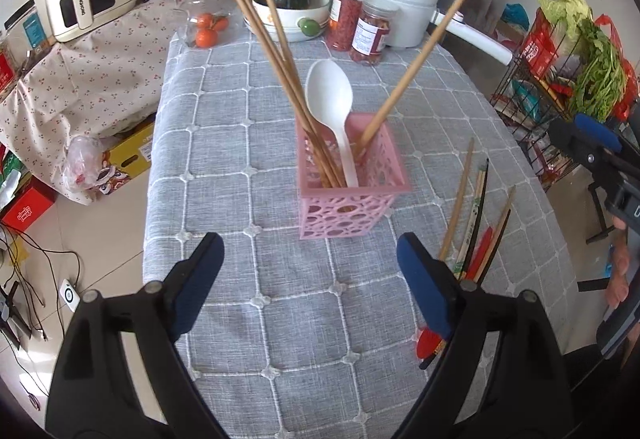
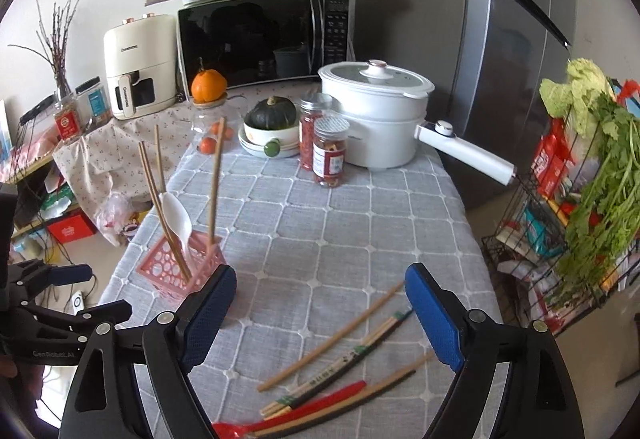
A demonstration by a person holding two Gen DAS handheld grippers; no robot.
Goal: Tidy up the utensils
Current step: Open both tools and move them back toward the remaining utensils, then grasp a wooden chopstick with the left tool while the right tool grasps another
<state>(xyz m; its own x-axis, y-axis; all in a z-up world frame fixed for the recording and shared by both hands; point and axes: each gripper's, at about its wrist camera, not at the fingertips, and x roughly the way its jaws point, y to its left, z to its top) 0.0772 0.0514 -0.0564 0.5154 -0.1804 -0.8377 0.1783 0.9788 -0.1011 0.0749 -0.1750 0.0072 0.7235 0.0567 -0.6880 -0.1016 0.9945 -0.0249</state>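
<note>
Utensils split in two groups on a worktop (image 1: 224, 143) under a grey quilted cloth: pink holder (image 1: 352, 179) straight ahead of left tool (image 1: 310, 271), upright, loaded with white spoon (image 1: 332, 107) and four wooden chopsticks (image 1: 280, 71) leaning outward; loose chopsticks (image 2: 344, 355) and red spoon (image 2: 320, 405) lying flat between and just ahead of the fingers of right tool (image 2: 320, 313), touching neither. Left tool spread wide, nothing between its blue pads. Right tool likewise spread wide, gripping nothing. Beyond the holder, at the far end of the worktop: white electric pot (image 2: 376, 115), two jars (image 2: 330, 151) of red contents, bowl with dark green squash (image 2: 272, 113), glass jar topped by an orange (image 2: 208, 85). Farther back, microwave (image 2: 264, 39) under a floral cover, cream air fryer (image 2: 138, 67) to its left. Off to the right of right tool, wire rack (image 2: 560, 231) with leafy greens; grey fridge (image 2: 508, 39) behind. Cartons and cables on the floor, left of left tool.
</note>
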